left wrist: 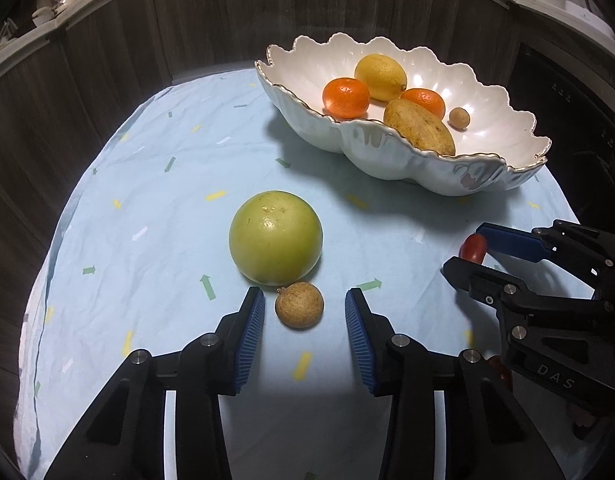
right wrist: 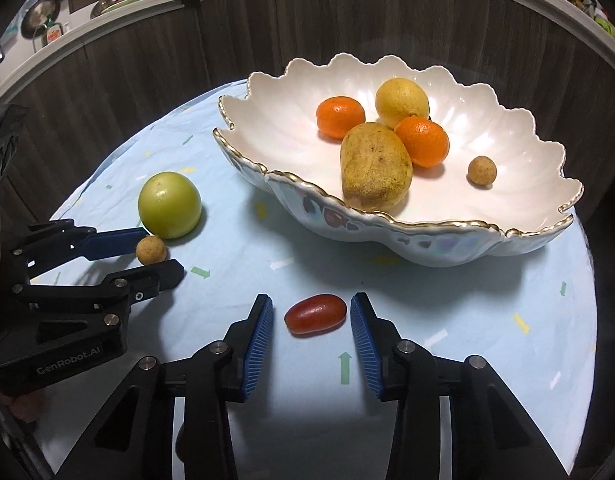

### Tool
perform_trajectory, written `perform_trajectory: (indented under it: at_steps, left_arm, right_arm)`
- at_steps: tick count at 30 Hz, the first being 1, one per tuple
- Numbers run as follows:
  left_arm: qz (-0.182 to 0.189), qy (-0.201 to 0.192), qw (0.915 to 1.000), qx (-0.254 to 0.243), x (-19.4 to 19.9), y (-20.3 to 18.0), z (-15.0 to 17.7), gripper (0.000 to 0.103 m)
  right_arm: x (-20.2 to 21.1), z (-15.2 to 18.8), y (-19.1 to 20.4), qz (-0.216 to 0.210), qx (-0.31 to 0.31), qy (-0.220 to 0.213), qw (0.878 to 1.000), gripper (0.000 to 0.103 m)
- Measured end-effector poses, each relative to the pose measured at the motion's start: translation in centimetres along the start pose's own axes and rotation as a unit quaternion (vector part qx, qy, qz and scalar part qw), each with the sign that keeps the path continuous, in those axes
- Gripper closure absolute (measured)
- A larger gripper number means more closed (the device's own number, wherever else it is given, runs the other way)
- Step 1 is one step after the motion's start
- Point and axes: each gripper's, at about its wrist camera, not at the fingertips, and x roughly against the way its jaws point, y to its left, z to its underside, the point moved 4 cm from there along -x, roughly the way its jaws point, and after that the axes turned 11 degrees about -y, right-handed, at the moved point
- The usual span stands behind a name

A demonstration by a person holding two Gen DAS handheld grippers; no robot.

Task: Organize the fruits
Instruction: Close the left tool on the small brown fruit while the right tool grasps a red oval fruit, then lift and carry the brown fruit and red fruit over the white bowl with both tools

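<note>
Tablecloth (left wrist: 147,200), pale blue with scattered coloured dashes and arrows, covers the round table under every item. Bowl (right wrist: 447,236), white, scalloped and gold-rimmed, stands on the far right part of the cloth. Inside it lie a tan oblong fruit (right wrist: 375,166) against the near wall, a lemon (right wrist: 401,102) at the back, two tangerines, one left (right wrist: 340,117) and one right (right wrist: 422,141) of the oblong fruit, and a small brown round fruit (right wrist: 482,171) apart on the right side.

Left gripper (left wrist: 305,312) is held low over the cloth near the front edge. Its blue ribbed pads (left wrist: 253,320) stand either side of a second small brown fruit (left wrist: 300,305), with a gap visible on both sides, so no grip is made. Right gripper (right wrist: 311,318) is likewise held low, to the right of the left unit. Its jaws bracket a red cherry tomato (right wrist: 316,314); the left pad is clearly apart, and the right pad is so close that contact cannot be told.

Green round fruit (left wrist: 275,237) sits on the cloth left of the bowl, just behind the loose brown fruit and touching or nearly touching it. The tomato lies on its side on the cloth, in front of the bowl
</note>
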Motion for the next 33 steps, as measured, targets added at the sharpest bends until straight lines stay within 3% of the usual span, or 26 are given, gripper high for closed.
perform_trajectory:
  at_steps: [5, 9, 33]
  left_arm:
    - [0.003, -0.001, 1.0000, -0.003, 0.0, -0.2, -0.1, 0.072]
    - [0.004, 0.000, 1.0000, -0.004, 0.0, -0.2, -0.1, 0.079]
    - [0.010, -0.026, 0.9995, -0.013, 3.0, -0.6, -1.5, 0.080]
  right_arm:
    - [0.1, 0.0, 0.1, 0.001, 0.004, 0.000, 1.000, 0.072]
    - [0.0, 0.0, 0.2, 0.002, 0.006, 0.000, 1.000, 0.073]
    - [2.9, -1.0, 0.5, 0.010, -0.017, -0.026, 0.999, 0.074]
